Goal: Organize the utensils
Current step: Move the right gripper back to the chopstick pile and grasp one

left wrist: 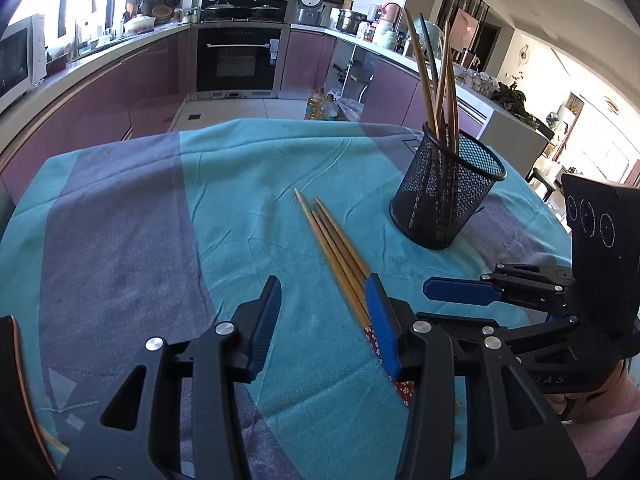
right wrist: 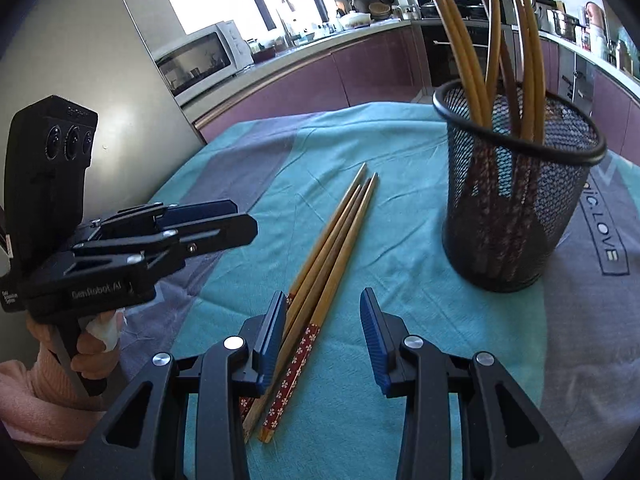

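Observation:
Three wooden chopsticks with red flowered handles lie side by side on the teal cloth; they also show in the right wrist view. A black mesh cup holds several upright chopsticks; it shows in the right wrist view too. My left gripper is open and empty, its right finger beside the chopsticks. My right gripper is open, low over the handle ends, which lie between its fingers. Each gripper shows in the other's view: right, left.
The table carries a teal and grey cloth. Purple kitchen cabinets, an oven and a cluttered counter lie beyond. A microwave stands on the counter at the left. A grey wall panel stands close on the left.

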`<move>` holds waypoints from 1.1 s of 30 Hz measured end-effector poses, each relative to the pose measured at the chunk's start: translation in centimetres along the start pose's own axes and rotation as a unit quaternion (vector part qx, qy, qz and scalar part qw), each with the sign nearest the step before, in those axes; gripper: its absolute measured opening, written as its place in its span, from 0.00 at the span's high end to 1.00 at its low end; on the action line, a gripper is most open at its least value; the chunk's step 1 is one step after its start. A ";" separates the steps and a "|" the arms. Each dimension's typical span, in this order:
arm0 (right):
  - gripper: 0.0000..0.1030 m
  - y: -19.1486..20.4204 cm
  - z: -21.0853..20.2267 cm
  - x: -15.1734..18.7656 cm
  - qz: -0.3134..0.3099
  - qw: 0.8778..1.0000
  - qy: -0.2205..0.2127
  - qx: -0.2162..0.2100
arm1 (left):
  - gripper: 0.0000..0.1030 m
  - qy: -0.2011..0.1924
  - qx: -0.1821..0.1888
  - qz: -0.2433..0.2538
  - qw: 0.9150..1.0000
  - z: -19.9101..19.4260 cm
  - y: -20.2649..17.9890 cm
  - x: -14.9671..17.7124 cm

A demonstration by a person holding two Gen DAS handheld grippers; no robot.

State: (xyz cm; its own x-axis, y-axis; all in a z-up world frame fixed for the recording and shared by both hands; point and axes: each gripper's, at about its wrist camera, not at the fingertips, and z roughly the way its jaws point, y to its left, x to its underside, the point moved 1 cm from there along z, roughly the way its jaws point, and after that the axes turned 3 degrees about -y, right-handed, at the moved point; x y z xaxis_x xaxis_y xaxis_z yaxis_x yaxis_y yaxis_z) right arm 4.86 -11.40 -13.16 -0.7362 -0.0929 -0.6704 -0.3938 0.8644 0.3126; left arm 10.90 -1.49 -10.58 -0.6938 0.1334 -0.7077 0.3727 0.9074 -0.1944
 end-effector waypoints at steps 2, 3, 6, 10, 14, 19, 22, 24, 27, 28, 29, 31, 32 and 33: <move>0.65 0.1 0.3 0.1 0.001 1.000 0.001 0.006 | 0.58 0.006 0.001 -0.001 1.000 0.6 -0.1 0.5; 0.65 0.2 0.4 0.3 0.001 1.000 0.002 0.009 | 0.58 0.009 -0.002 -0.001 1.000 0.8 0.0 0.7; 0.65 0.3 1.1 0.3 0.003 1.000 0.005 0.020 | 0.58 0.018 -0.002 -0.005 1.000 1.2 0.1 1.1; 0.65 0.3 1.4 0.5 0.002 1.000 0.007 0.028 | 0.58 0.024 -0.002 -0.003 1.000 1.5 0.1 1.1; 0.65 0.4 1.5 0.4 -0.009 0.999 0.006 0.045 | 0.58 0.029 -0.002 0.002 1.000 2.0 -0.1 1.1; 0.66 0.8 1.6 0.6 -0.021 0.998 0.006 0.060 | 0.58 0.032 -0.001 0.009 0.999 2.7 -0.6 0.8; 0.66 0.6 1.4 0.5 -0.021 0.998 0.006 0.066 | 0.58 0.035 -0.002 0.015 0.999 3.1 -0.8 0.8; 0.66 0.5 1.4 0.5 -0.019 0.998 0.006 0.067 | 0.58 0.038 -0.003 0.020 0.999 3.6 -1.0 0.7; 0.66 0.4 1.2 0.5 -0.017 0.997 0.006 0.070 | 0.58 0.043 -0.005 0.024 0.999 4.2 -1.2 0.6; 0.66 0.4 1.2 0.5 -0.016 0.997 0.007 0.070 | 0.58 0.044 -0.006 0.025 0.999 4.3 -1.2 0.6; 0.66 0.4 1.2 0.5 -0.017 0.997 0.007 0.071 | 0.58 0.047 -0.006 0.027 0.999 4.5 -1.3 0.6; 0.66 0.4 1.2 0.5 -0.017 0.997 0.007 0.072 | 0.58 0.053 -0.009 0.029 0.998 4.9 -1.4 0.5; 0.66 0.4 1.1 0.5 -0.017 0.997 0.007 0.072 | 0.58 0.056 -0.011 0.029 0.998 5.2 -1.4 0.5; 0.66 0.4 1.1 0.5 -0.018 0.997 0.007 0.072 | 0.58 0.057 -0.010 0.030 0.998 5.2 -1.4 0.4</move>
State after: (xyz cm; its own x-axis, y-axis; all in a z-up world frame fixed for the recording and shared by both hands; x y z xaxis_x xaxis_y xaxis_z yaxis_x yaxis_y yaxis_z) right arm 4.94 -10.50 -14.13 -0.7310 -0.1312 -0.6697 -0.3374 0.9225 0.1875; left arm 13.30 -4.82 -14.17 -0.7367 0.2301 -0.6359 0.4031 0.9044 -0.1397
